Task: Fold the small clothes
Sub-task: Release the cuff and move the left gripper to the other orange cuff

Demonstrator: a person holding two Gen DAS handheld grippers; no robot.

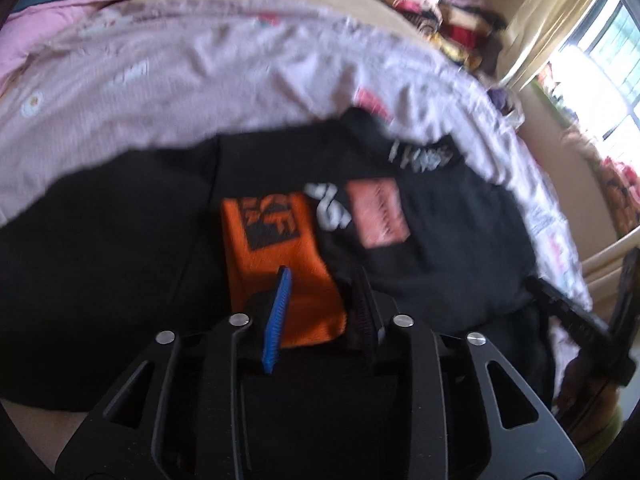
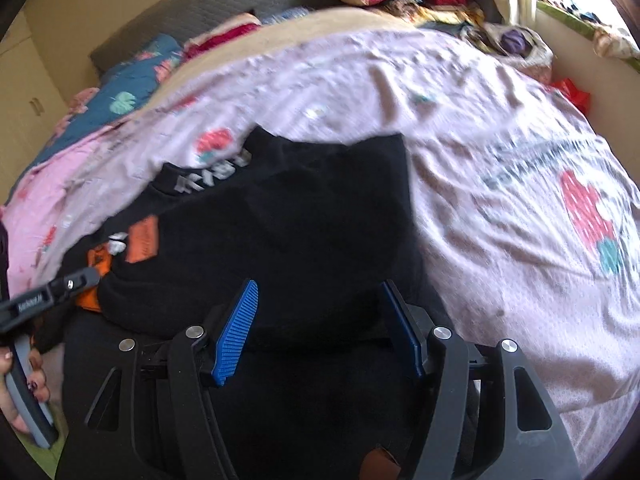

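- Now the black garment (image 2: 304, 216) lies on the bed (image 2: 500, 140), directly beneath and ahead of both grippers.
- Left gripper (image 1: 324, 276) fingers slightly apart over its orange patch (image 1: 276, 256), clamping nothing.
- Right gripper (image 2: 320, 292) fingers wide apart, empty.

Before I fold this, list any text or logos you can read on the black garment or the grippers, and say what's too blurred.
Nothing reads cleanly.
Grey lettering at the black garment's neck: blurred, unreadable.
White mark beside the pink patch: looks like digits, too smeared to tell.
Orange panel: black graphic, no legible letters.
Small white print on the left gripper's side: too small to read.
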